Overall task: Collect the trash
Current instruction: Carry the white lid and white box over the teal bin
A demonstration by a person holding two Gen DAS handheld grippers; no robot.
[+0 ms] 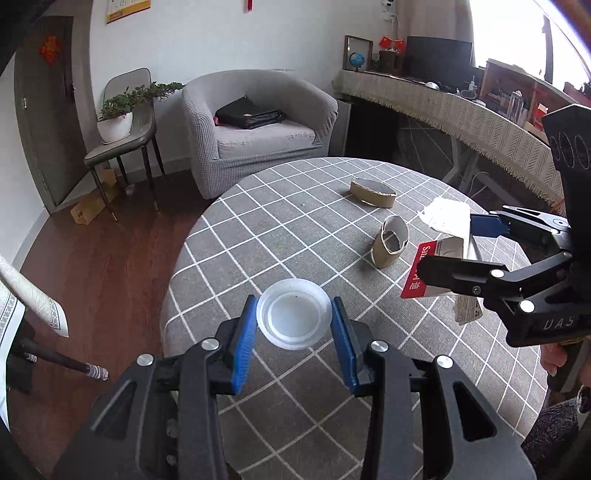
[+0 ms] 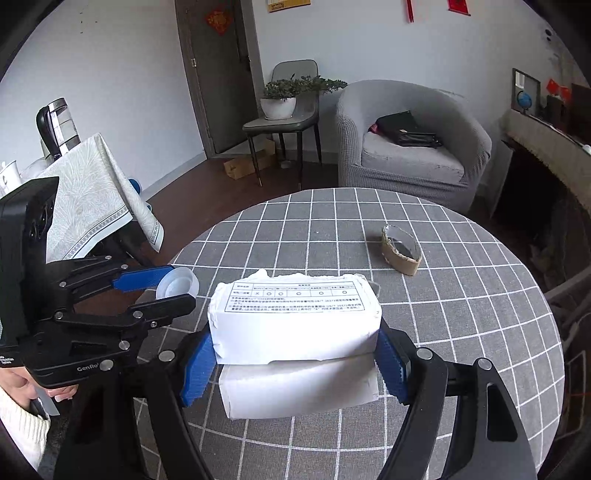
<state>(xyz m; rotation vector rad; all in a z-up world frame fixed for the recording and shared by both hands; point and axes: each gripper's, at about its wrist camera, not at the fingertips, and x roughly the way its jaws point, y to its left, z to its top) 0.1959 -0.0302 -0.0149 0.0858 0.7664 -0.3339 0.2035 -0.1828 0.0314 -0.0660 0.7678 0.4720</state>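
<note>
the left tongs (image 1: 293, 341) close their blue pads on a white plastic lid (image 1: 294, 318), held above the checked table (image 1: 295, 229). "genro…" shows on their body, cut off. two cardboard rolls (image 1: 390, 246) lie farther out. the right tongs (image 2: 295, 360) clamp a white folded paper packet (image 2: 295, 325); its printed table is unreadable.

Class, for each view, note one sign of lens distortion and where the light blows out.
Left wrist view: the desk edge bows in a curve, and the window at top right is blown out white. Right wrist view: the door leans; no blown-out patch.
</note>
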